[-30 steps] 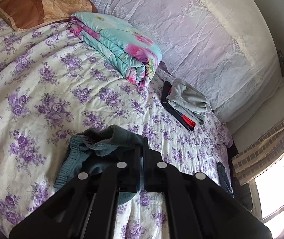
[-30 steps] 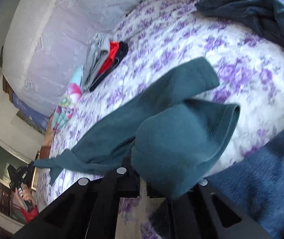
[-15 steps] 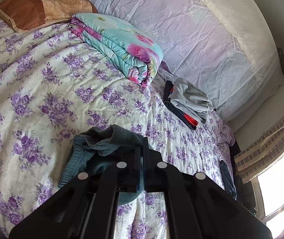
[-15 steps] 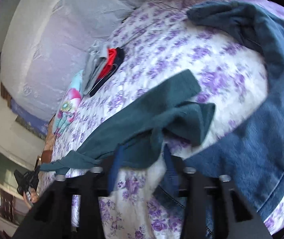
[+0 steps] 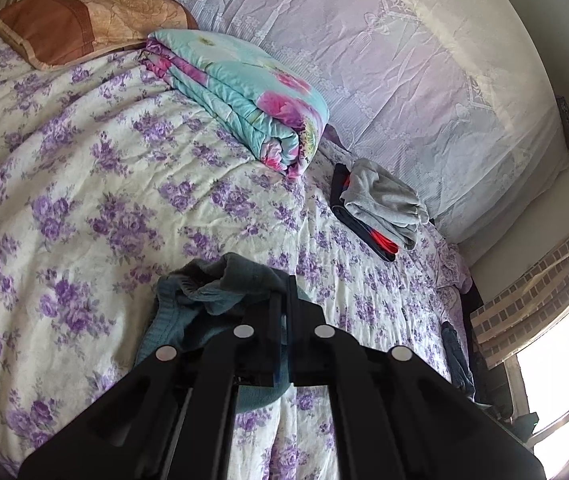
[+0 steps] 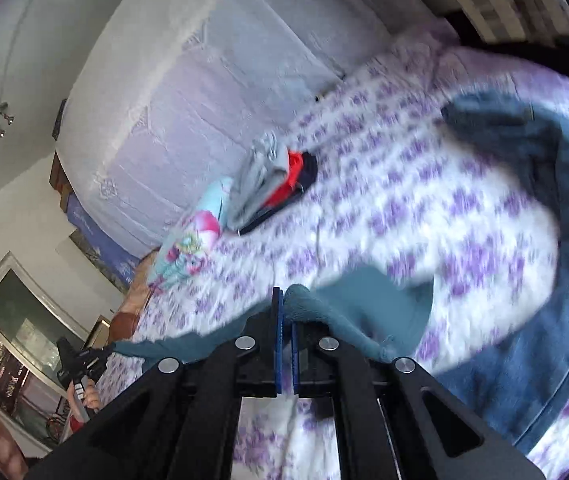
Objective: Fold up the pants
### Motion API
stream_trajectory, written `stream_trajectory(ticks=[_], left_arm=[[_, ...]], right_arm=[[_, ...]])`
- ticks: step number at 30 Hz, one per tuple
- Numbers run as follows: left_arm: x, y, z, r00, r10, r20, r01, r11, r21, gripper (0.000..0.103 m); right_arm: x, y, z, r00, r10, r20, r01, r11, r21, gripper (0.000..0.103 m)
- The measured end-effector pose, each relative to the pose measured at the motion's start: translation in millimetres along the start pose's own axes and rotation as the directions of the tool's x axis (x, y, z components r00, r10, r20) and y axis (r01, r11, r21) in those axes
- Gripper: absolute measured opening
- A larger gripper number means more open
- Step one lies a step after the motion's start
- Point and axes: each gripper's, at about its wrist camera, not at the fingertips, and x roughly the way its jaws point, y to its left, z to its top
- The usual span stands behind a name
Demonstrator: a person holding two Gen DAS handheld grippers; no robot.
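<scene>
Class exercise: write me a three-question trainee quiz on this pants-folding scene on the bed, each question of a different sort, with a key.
1. True or false: the left gripper is shut on the teal pants.
2. Which garment tops the small folded pile by the lace curtain? A red, B grey, C navy.
3. Fill in: the pillow lies beside the folded floral ____.

Key: 1 true; 2 B; 3 quilt.
</scene>
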Motion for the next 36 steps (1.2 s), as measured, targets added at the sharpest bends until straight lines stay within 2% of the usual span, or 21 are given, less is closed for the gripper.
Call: stream_trajectory(ticks=[2,4,5,6,7,8,9,11,13,16,20,27,29,31,32,33,36], left_arm=[[6.2,-2.5,10.4,1.0,0.005,0.012,-0.005,1.0,-0.001,0.001],[17.4,1.0,22.6,1.0,-0.004,0.012,0.004,0.999,-0.038,0.001],[22.9,3.2,26.0,1.0,-0.003,0.005,0.003,0.999,-0.051,0.001],[31.5,7.3,30.1,1.0,0.013,-0.004,-0.013,0.998,-0.067,0.001],[34.5,10.3,30.7,1.0,0.031,-0.004,-0.031,0.997,-0.075,0.001],[36.8,13.0,30.5,0.999,0.043,-0.006,-0.044,0.996,-0.081,0.001],[38.1,16.3,29.5,0.999,0.047,-0.012,-0.048,0.995,-0.084,0.001],[37.5,18.9,28.3,0.998,0.061,-0.012,-0.062,0.995,-0.078,0.001],[39.0,20.7,28.1,0.997,0.074,-0.019,-0.075,0.995,-0.067,0.001],[42.6,20.4,25.7,0.996,0.081,-0.025,-0.082,0.995,-0.049,0.001],[47.0,20.3,20.6,0.996,0.09,-0.026,-0.091,0.995,-0.048,0.001],[45.7,29.0,20.2,0.997,0.077,-0.032,-0.079,0.993,-0.083,0.001],[46.1,28.6,20.3,0.996,0.079,-0.032,-0.081,0.993,-0.08,0.001],[46.0,28.7,21.0,0.996,0.08,-0.027,-0.082,0.994,-0.078,0.001],[45.8,28.7,21.8,0.997,0.079,-0.021,-0.081,0.994,-0.078,0.001],[45.1,29.2,22.6,0.997,0.079,-0.015,-0.08,0.994,-0.079,0.001],[44.8,26.9,25.9,0.997,0.081,-0.003,-0.081,0.994,-0.08,0.001]], right_arm=[[16.0,-0.2,28.9,0.999,-0.033,0.022,0.033,0.999,-0.008,0.004],[51.6,-17.0,59.9,0.994,-0.108,-0.001,0.108,0.994,0.033,0.005],[73.3,-27.3,72.0,0.986,-0.163,-0.038,0.164,0.986,0.039,0.012],[99.4,-42.5,83.6,0.959,-0.266,-0.094,0.27,0.962,0.034,0.032],[106.6,-52.6,84.7,0.936,-0.337,-0.103,0.344,0.938,0.05,0.036],[108.6,-60.9,84.6,0.934,-0.346,-0.091,0.354,0.932,0.083,0.036],[106.5,-63.8,81.1,0.953,-0.29,-0.084,0.297,0.949,0.101,0.036],[97.0,-60.2,70.9,0.965,-0.248,-0.08,0.254,0.963,0.084,0.036],[85.8,-53.0,56.8,0.964,-0.254,-0.08,0.258,0.965,0.04,0.036],[77.4,-49.5,33.0,0.966,-0.219,-0.138,0.224,0.974,0.026,0.036],[82.4,-70.3,30.5,0.961,-0.215,-0.176,0.236,0.966,0.105,0.035],[112.0,-124.8,20.1,0.946,-0.198,-0.258,0.275,0.91,0.31,0.035],[118.7,-130.5,19.3,0.95,-0.19,-0.249,0.267,0.906,0.328,0.031],[119.1,-131.3,21.7,0.962,-0.178,-0.209,0.242,0.908,0.341,0.023],[119.6,-131.5,23.7,0.965,-0.176,-0.194,0.234,0.913,0.335,0.007],[117.6,-126.9,26.2,0.969,-0.186,-0.165,0.23,0.922,0.312,0.002],[104.1,-109.3,35.4,0.985,-0.155,-0.076,0.17,0.949,0.267,0.002]])
